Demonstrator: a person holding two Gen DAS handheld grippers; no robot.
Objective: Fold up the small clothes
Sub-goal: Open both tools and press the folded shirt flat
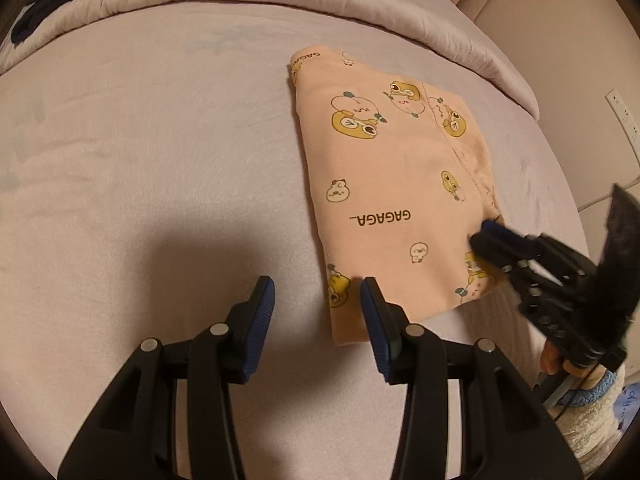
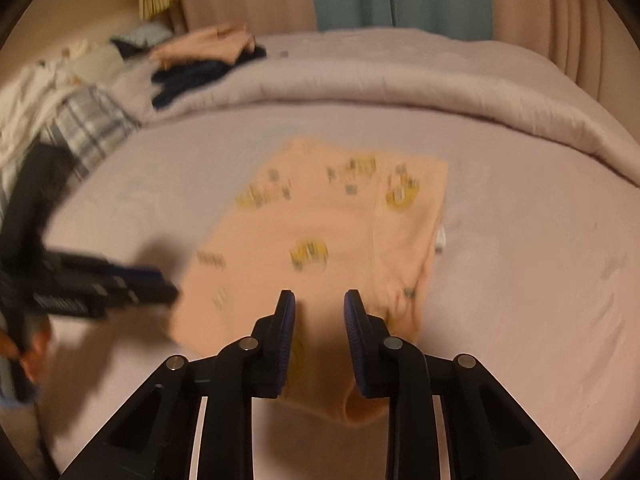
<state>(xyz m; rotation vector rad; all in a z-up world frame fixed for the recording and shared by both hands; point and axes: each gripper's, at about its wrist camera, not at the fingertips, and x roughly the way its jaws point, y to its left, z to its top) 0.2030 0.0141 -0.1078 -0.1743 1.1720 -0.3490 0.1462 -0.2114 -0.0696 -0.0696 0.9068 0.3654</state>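
On the pink bedsheet lies the folded peach garment, flat, probably ready for 1 more fold. Left gripper hangs wide apart at its near corner, holding nothing. Right gripper is parted over the near edge; blur hides any contact.

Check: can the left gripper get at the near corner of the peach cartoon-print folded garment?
Probably yes. The left gripper is open beside the peach cartoon-print garment, with its near corner between the fingers. The right gripper sits farther right, seemingly clear.
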